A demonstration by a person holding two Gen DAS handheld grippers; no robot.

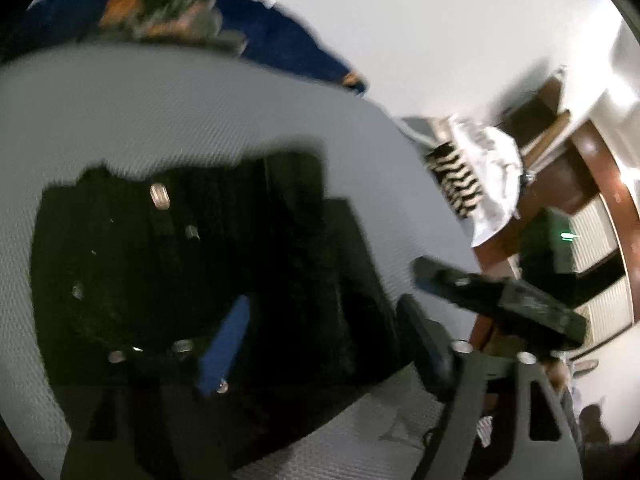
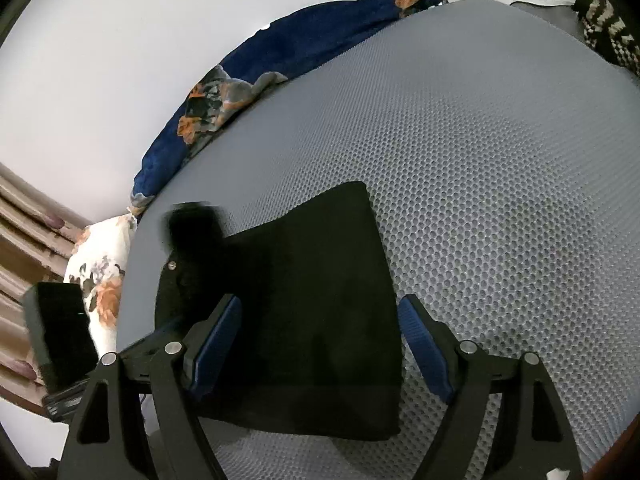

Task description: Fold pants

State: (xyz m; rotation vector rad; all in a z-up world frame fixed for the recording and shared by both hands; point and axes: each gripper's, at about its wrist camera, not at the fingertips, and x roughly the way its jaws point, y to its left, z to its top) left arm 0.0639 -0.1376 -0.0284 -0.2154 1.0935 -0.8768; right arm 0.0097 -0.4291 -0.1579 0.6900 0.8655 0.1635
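Jaws of both the right gripper [image 2: 320,340] and the left gripper [image 1: 324,344] are spread wide, gripping nothing, above black pants [image 2: 304,312] lying folded, apparently in a compact rectangle, on a grey mesh mattress [image 2: 480,160]. Any final fold should keep edges aligned and flat.

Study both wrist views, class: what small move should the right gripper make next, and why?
Probably lower the right gripper and close it on the near edge of the black pants. Its jaws stand open and empty, straddling the cloth, which lies as a folded block on the grey mat. The left view is too blurred to judge that side's grip.
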